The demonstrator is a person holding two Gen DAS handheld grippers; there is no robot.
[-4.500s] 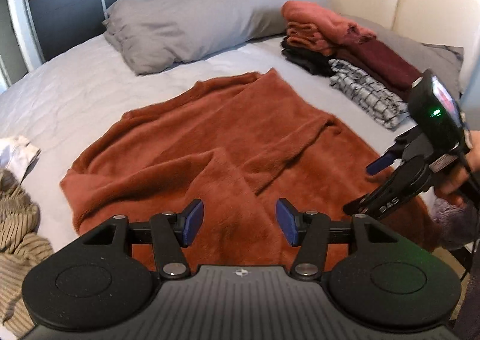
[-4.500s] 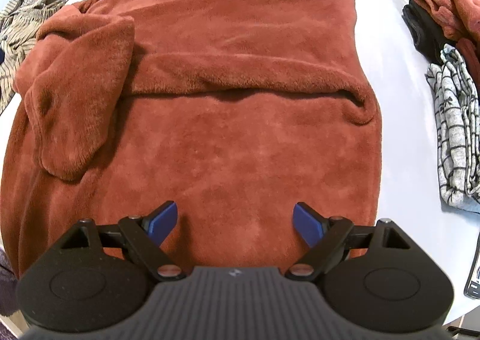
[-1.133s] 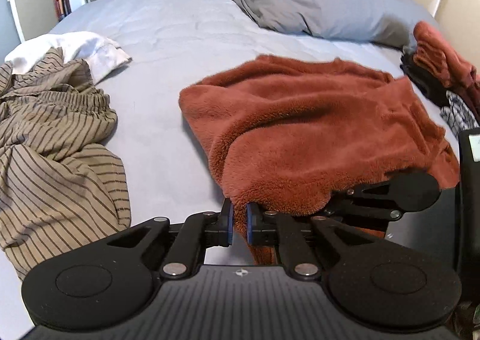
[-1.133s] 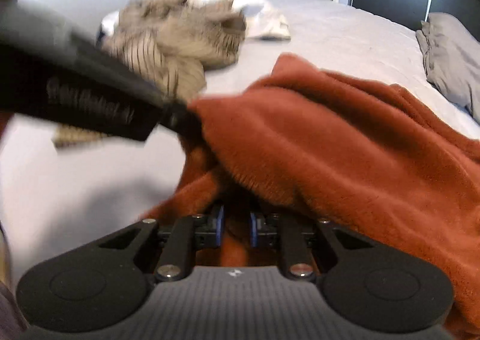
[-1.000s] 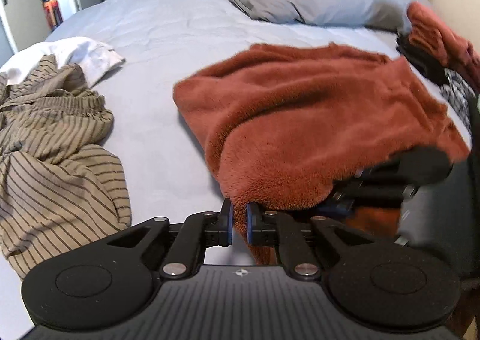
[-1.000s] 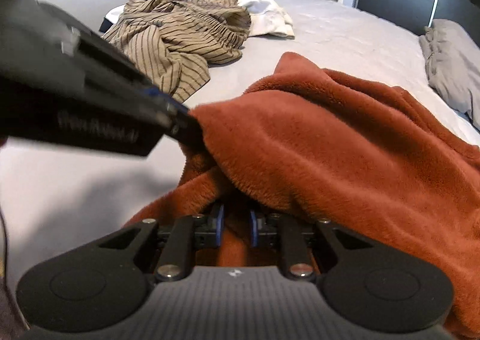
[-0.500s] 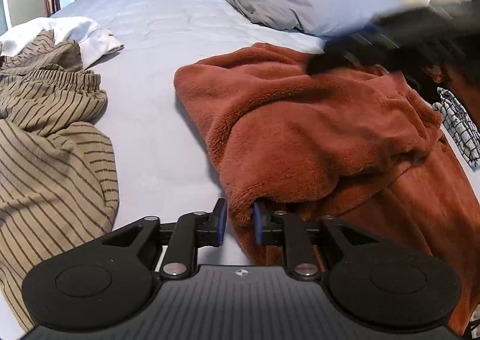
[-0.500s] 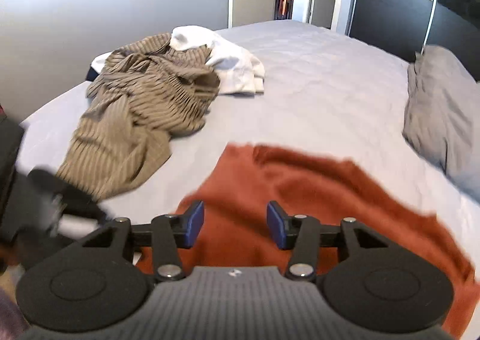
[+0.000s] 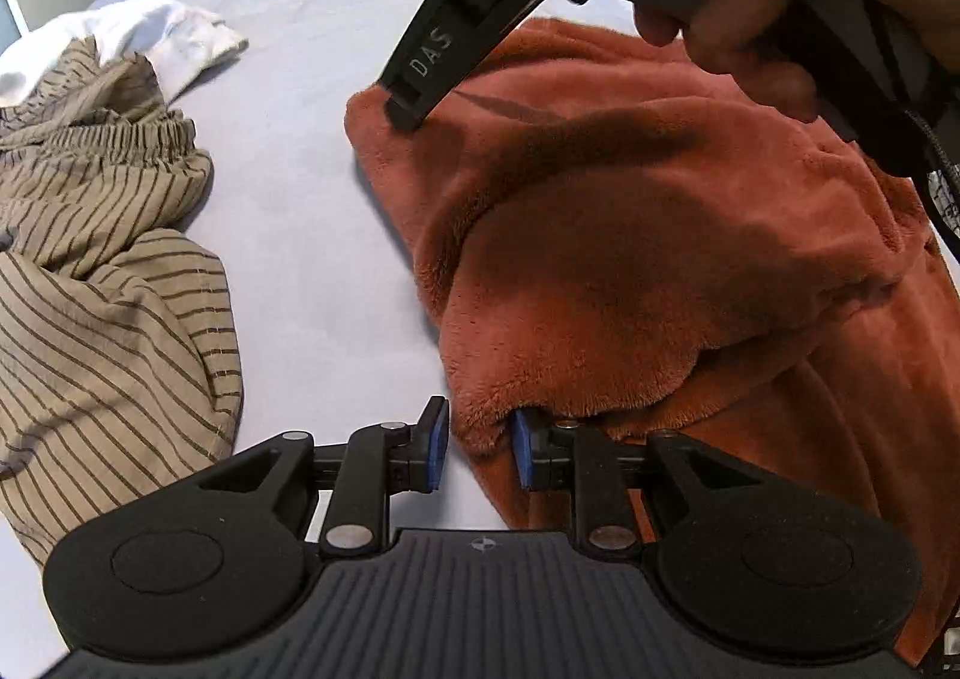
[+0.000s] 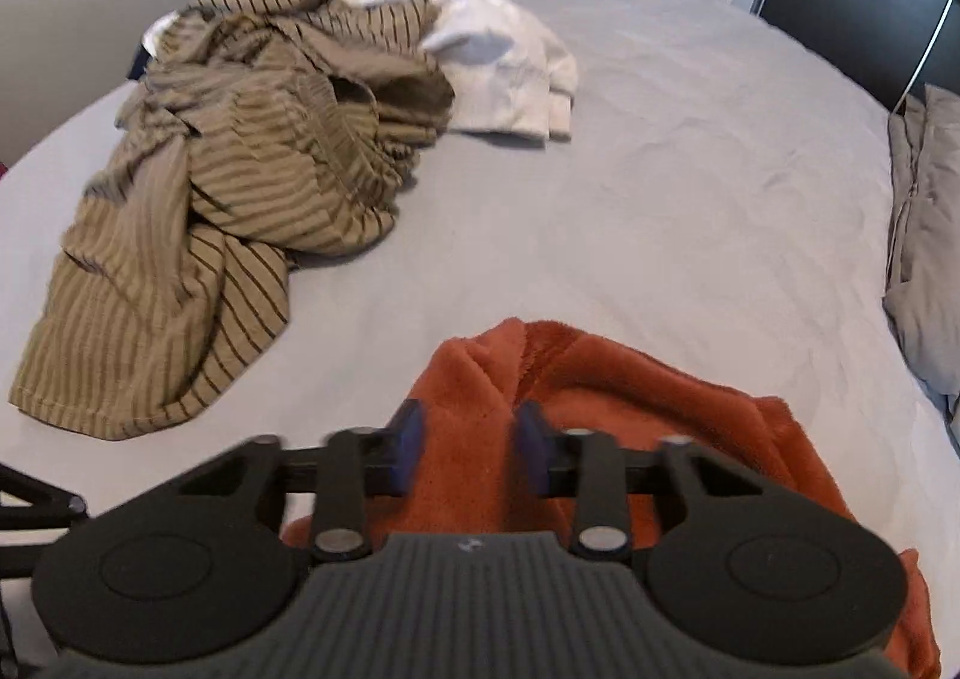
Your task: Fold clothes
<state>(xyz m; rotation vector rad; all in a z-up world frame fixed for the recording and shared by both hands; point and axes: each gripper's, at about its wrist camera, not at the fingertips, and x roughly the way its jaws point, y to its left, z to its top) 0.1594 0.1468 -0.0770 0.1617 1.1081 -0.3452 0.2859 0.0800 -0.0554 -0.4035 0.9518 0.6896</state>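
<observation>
Rust fleece sweater lies on the grey bed, already doubled over on itself, thick fold edge facing the left side. Looks like mid-fold, with corners being squared up.

Left hand-held gripper sits low at the near corner of the fold. Its blue pads stand a little apart with the fleece edge poking between them; the right pad is tucked under the flap and the left pad shows a gap, so it reads as let go, not pinching. Probably parked there because that corner was just laid down.

Right hand-held gripper reaches across to the far corner of the sweater. In the left wrist view its black tip presses down at that corner, with the person's hand gripping the handle above. Its jaws are closing, and a peak of orange fleece stands between the blurred blue pads. I can't tell whether the pads already bite the cloth. My guess is it's taking that corner to pull the next fold or flatten the edge.

Striped tan garment and white cloth are heaped together well apart on the bed, apparently waiting their turn. Grey pillow at the right edge.
</observation>
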